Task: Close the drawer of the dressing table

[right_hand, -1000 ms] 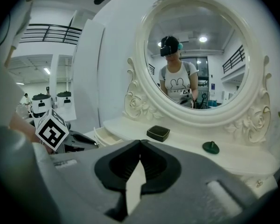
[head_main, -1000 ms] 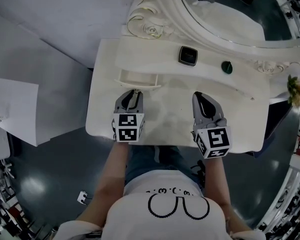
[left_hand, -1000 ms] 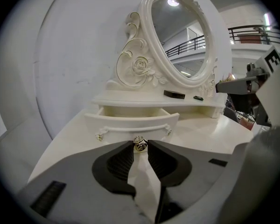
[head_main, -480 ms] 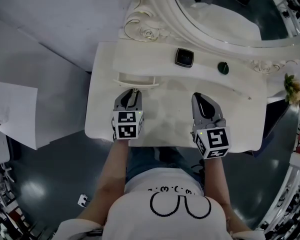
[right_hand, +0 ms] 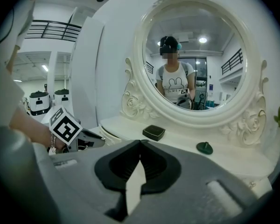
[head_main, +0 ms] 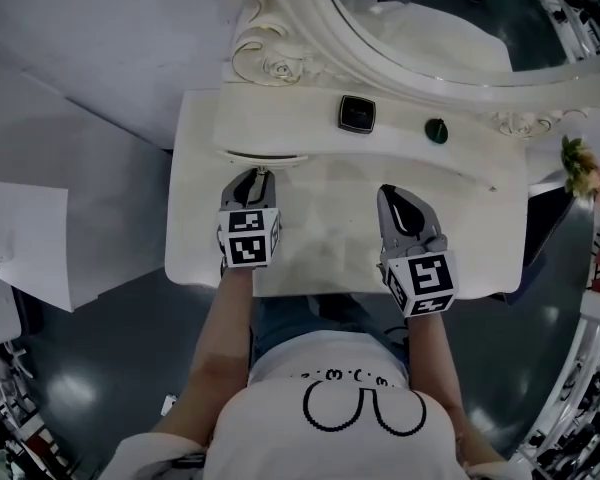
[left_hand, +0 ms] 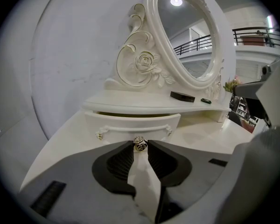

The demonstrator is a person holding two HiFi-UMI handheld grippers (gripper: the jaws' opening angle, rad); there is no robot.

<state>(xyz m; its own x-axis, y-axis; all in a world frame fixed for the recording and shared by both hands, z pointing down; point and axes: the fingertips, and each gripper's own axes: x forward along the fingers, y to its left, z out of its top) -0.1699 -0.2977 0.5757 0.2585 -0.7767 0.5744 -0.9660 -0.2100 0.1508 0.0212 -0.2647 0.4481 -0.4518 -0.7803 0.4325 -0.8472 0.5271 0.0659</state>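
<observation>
The white dressing table (head_main: 330,230) has a small drawer (head_main: 265,158) under its raised back shelf. The drawer front (left_hand: 133,124) stands out only a little, and a thin gap shows above it. My left gripper (head_main: 254,176) is shut on the small metal knob (left_hand: 140,144) in the middle of the drawer front, pinched between its tips. My right gripper (head_main: 398,196) hovers over the table top to the right, well away from the drawer. Its jaws (right_hand: 140,143) are shut with nothing between them.
A black box (head_main: 357,114) and a small dark green lid (head_main: 436,130) sit on the shelf below the oval mirror (head_main: 430,18). Flowers (head_main: 580,168) stand at the table's right end. A white sheet (head_main: 20,238) lies on the floor to the left.
My left gripper has moved toward the mirror with the knob in it, and the drawer has slid further in under the shelf. The right gripper has stayed where it was.
</observation>
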